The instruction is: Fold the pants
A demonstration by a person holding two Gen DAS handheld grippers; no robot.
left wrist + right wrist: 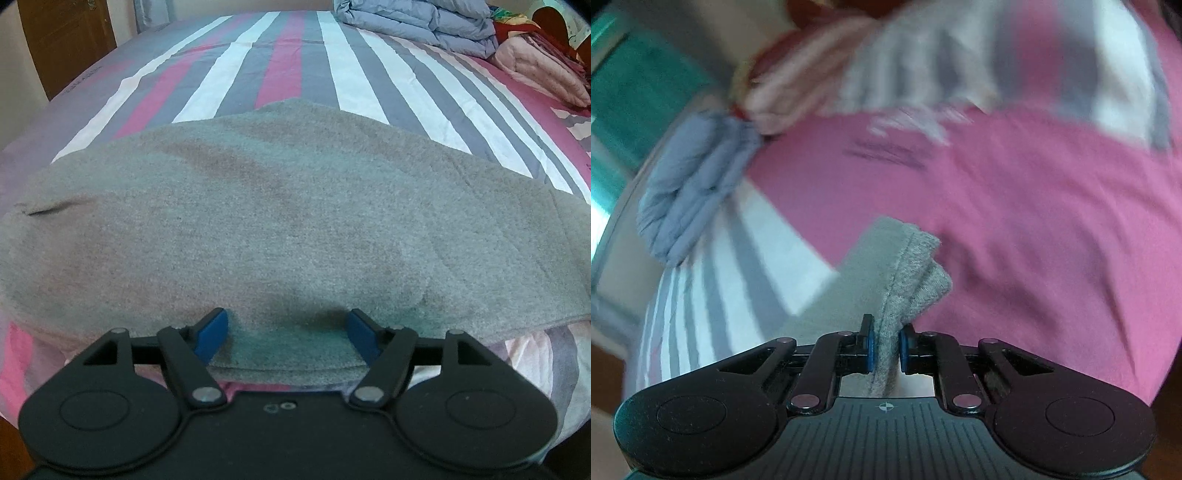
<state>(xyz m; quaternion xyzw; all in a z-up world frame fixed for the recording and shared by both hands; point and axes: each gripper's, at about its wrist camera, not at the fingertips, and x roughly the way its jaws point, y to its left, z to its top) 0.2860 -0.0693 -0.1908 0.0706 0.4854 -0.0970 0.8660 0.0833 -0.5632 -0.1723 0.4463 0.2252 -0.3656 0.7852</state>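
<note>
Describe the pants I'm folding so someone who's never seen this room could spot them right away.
Start at the bed with the striped sheet. Spread across its near edge lie the grey pants, fuzzy fleece, with the right claw pinching one end. Unlike the blue quilt folded far off, they are plain grey.

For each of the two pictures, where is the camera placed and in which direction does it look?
Left wrist: on the left gripper, looking down across the grey pants up the striped bed sheet; open blue pads straddle the hem.
Right wrist: on the right gripper, looking down at blurred sheet; pads pinch a pants edge.
Shared: pants, sheet, blue folded quilt. No hand visible.
</note>
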